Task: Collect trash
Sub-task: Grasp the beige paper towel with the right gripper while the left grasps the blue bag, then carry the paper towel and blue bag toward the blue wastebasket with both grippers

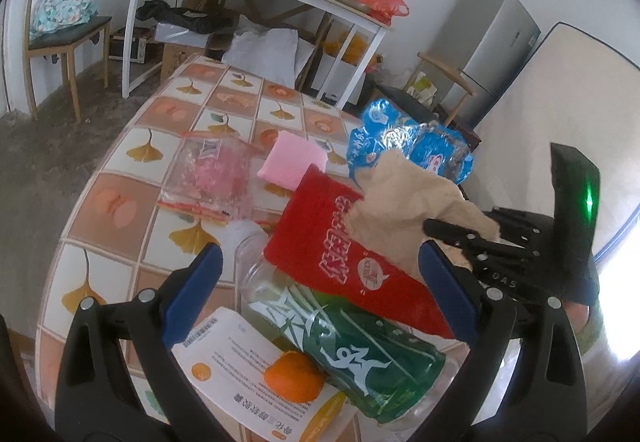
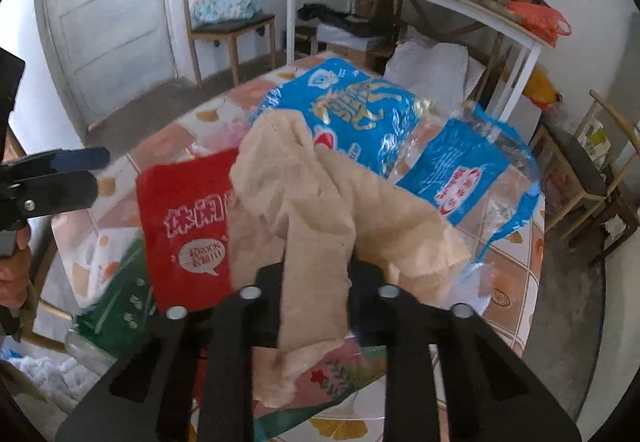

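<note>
**Two grippers over the litter, one already pinching the tissue**

Your right gripper (image 2: 314,274) is clenching a crumpled beige tissue (image 2: 320,202): the jaws are drawn nearly together and the paper is bunching up between them, with a tail hanging down toward the camera. That wad is sitting on top of the pile, draped over a red snack packet (image 2: 184,226) and against a blue crinkled wrapper (image 2: 400,122), all on the tiled tablecloth (image 1: 148,150).

You are gripping only a fold, so as you lift, go straight up and watch that the loose tail is not dragging the red packet or the blue wrapper along. Tissue is soft and tears easily; a slow rise is likely kinder than a jerk.

Your left gripper (image 1: 320,282) is hanging released, its blue-padded fingers (image 1: 192,294) standing wide on either side of a clear bottle with a green label (image 1: 344,354), not touching it as far as the view shows. The bottle is lying on its side, partly under the red packet and beside a white leaflet (image 1: 240,358) and a piece of orange peel (image 1: 294,382). If you are taking the bottle next, close across its body rather than its slippery neck, and expect the packet resting on it to slide.

A pink sponge (image 1: 292,160) and a clear zip bag (image 1: 216,178) are waiting farther back, well apart from both grippers.
</note>
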A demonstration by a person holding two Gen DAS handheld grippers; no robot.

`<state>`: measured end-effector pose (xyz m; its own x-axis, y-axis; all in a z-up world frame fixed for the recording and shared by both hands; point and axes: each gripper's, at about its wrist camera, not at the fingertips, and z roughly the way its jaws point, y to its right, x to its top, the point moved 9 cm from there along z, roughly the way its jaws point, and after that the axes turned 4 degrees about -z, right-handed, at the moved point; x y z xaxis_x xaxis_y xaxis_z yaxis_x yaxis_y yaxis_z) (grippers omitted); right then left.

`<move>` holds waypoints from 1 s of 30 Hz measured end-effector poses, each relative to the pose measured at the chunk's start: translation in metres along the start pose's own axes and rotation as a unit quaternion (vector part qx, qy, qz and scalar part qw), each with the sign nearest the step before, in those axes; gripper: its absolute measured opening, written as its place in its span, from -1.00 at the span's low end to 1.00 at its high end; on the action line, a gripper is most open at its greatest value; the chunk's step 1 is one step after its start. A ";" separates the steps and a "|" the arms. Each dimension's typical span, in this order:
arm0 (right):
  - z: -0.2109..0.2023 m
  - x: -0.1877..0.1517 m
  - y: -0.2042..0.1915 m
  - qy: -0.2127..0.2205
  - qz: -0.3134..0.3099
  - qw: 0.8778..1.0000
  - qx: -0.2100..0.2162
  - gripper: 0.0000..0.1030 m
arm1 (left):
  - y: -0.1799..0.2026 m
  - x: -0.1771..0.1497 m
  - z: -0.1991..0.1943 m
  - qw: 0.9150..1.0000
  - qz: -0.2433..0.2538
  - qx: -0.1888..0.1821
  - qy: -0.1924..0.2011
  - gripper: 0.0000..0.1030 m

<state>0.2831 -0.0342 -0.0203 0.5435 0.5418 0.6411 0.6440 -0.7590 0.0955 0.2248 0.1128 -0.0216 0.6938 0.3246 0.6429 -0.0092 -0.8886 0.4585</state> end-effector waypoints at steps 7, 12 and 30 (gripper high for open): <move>-0.063 0.005 0.031 0.100 0.089 0.991 0.016 -0.89 | 0.019 0.033 -0.005 0.999 0.027 -0.019 0.017 0.83; -0.112 -0.004 0.079 0.166 0.167 0.972 0.000 -0.89 | 0.042 0.061 0.005 0.998 0.044 -0.049 0.006 0.83; -0.144 -0.064 0.128 0.179 0.263 0.948 -0.013 -0.89 | 0.089 0.073 0.120 0.983 0.138 0.011 -0.121 -0.89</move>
<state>0.2529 -0.2177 0.0602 0.5658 -0.0683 0.8217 0.3181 -0.9013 -0.2939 0.3613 0.0182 -0.0072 0.8185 -0.0149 0.5744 -0.2073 -0.9400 0.2711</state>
